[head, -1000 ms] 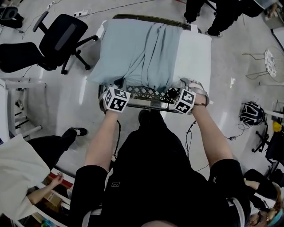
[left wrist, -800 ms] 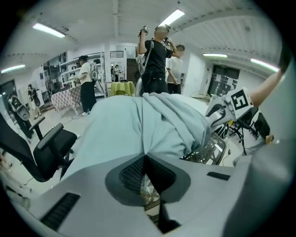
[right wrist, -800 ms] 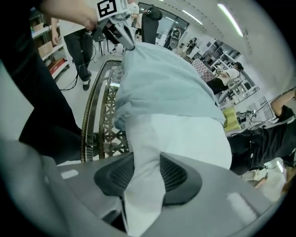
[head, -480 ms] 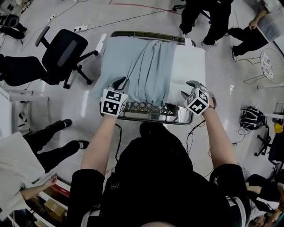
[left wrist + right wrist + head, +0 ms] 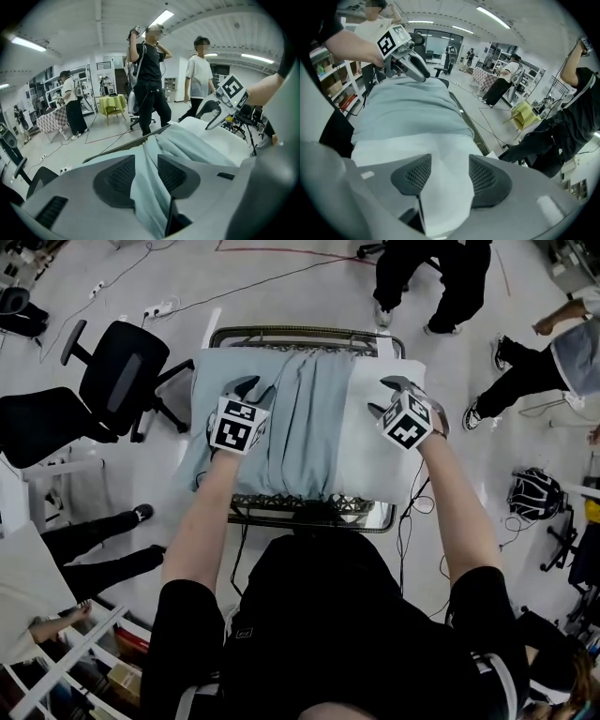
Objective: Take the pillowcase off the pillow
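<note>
**Room: open lab, busy**

Glossy pale floor (image 5: 487, 465), with a cable (image 5: 272, 278) and a power strip (image 5: 159, 307) lying on it. Black office chair (image 5: 117, 376) to my left. White ribbed ceiling (image 5: 93, 28) with strip lights (image 5: 492, 16). Shelving (image 5: 49, 86) at the far side, a yellow-draped table (image 5: 111, 103), and bystanders (image 5: 149, 79) standing around.

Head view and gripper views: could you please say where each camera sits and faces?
Head view: on the person's head, steeply down onto the white pillow in its pale blue fabric pillowcase; both forearms show.
Left gripper view: on the left gripper, along its jaws, just opening astride a pillowcase fold.
Right gripper view: on the right gripper, along its jaws, likewise just opening over bare pillow.
Shared: each gripper view shows the other gripper.
</note>
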